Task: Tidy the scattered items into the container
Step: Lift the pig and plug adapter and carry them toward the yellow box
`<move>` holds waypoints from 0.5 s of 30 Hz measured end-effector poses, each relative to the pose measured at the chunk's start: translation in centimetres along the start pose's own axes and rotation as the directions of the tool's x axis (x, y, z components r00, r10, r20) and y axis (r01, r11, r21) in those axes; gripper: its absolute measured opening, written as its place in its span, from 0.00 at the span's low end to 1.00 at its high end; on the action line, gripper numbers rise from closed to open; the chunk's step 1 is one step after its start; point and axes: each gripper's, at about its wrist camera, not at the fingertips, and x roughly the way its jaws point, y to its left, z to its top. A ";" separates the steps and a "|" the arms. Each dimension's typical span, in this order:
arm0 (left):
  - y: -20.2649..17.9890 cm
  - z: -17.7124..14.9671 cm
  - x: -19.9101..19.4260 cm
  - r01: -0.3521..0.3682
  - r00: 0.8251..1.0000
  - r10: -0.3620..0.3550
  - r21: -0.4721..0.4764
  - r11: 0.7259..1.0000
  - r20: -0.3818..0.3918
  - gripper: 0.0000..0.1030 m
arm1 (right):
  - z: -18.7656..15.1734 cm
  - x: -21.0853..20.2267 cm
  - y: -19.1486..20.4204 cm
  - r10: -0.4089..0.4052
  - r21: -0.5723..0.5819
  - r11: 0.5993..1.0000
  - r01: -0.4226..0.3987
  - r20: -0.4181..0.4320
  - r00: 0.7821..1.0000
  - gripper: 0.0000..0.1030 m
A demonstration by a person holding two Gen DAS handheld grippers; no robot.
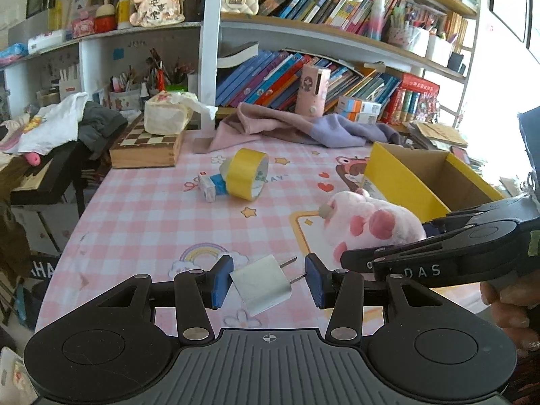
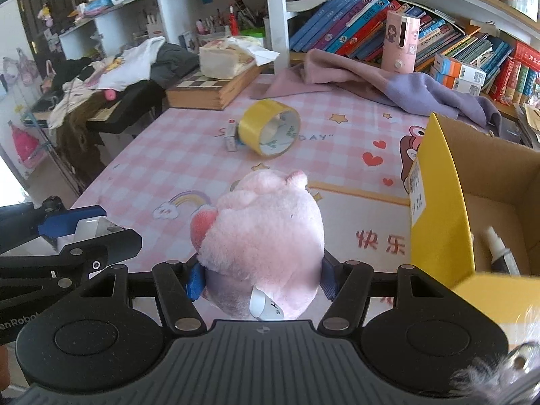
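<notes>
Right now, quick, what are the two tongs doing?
Left tongs: open around the white charger plug, not clamped.
Right tongs: closed on the pink plush toy.

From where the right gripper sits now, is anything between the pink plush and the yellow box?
Nothing visible does. The pink plush sits between the right gripper's jaws, and the yellow box stands just to its right, with only bare tablecloth between them. Its near wall must be cleared.

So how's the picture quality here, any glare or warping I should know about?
Left wrist view: window glare blows out the right edge, shelves bow from fisheye, white charger sharp. Right wrist view: even light, pink plush soft up close, yellow box wall stretched.
</notes>
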 end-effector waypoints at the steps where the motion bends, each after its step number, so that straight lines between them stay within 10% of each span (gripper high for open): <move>1: -0.2 -0.3 -0.5 0.003 1.000 -0.003 -0.001 1.000 0.003 0.44 | -0.4 -0.5 0.2 0.002 -0.001 1.000 -0.002 0.003 1.000 0.59; 15: -4.0 -2.9 -3.4 0.123 0.992 -0.122 0.064 0.990 -0.016 0.44 | -6.6 -6.6 -0.1 -0.056 0.086 0.995 0.054 0.016 0.998 0.59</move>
